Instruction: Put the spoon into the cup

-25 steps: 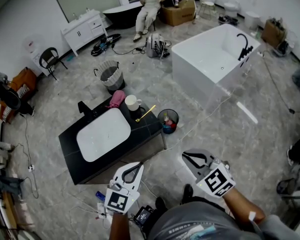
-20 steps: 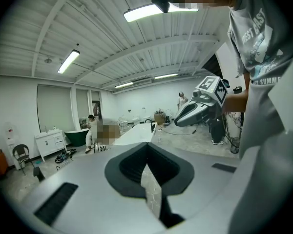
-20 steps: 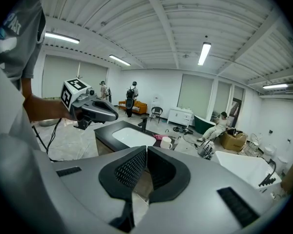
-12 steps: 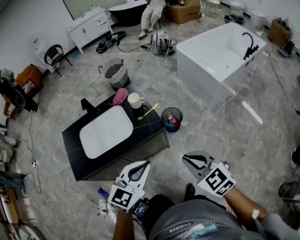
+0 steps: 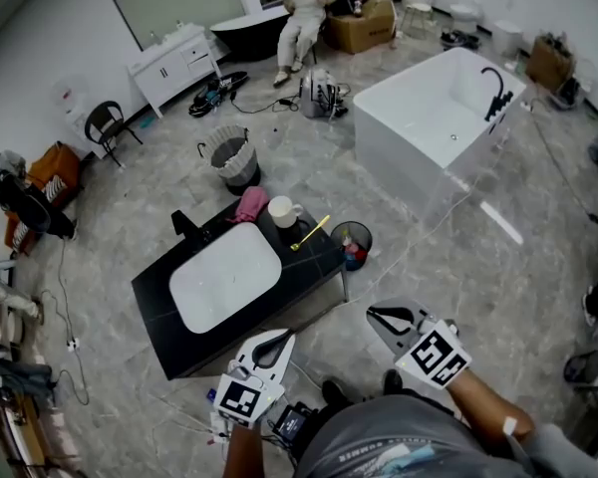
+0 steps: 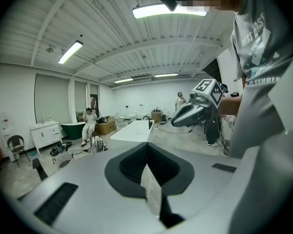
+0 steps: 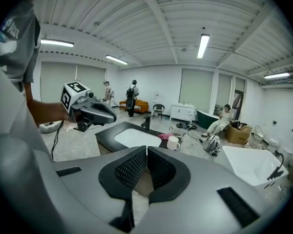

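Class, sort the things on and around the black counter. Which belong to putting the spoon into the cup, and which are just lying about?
Belong to the job:
slim yellow spoon
white handled cup

Just lying about:
crumpled pink cloth
black tap
round black bin
grey waste basket

Bright ceiling strip lights (image 6: 170, 10); sharp pictures, fisheye-curved, dark edges.

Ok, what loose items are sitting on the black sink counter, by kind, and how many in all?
White ceramic cup: 1
Yellow long-handled spoon: 1
Pink crumpled cloth: 1
Total: 3
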{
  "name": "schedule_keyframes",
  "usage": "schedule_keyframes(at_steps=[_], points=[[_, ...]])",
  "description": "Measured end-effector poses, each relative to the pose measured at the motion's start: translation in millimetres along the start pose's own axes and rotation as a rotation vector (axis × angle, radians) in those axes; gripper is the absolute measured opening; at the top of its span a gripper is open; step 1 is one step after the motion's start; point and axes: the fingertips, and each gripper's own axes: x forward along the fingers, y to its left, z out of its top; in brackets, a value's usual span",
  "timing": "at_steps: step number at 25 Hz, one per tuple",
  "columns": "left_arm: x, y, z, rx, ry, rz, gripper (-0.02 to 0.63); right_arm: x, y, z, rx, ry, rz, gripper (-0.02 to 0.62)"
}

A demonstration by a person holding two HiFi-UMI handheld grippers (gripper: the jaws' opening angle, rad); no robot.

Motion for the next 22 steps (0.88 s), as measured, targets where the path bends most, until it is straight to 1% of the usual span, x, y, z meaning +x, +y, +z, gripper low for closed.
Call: schedule_keyframes(at_steps=[4, 8, 17, 22], points=[[0, 20, 2, 0.003, -0.018, -0.008, 0.003, 13, 0, 21, -0.013, -0.025, -0.015, 0.032], [10, 29, 9, 0.002, -0.044, -0.027, 0.003, 20, -10, 19, -0.009, -0.004, -0.04, 0.032], [23, 47, 7, 0.004, -0.036, -0.064, 0.003, 26, -32, 19, 0.016, 0.01, -0.1, 0.032], [25, 59, 8, 0.006, -0.048, -0.08, 0.003, 34, -35, 22, 0.018, 0.025, -0.12, 0.032]])
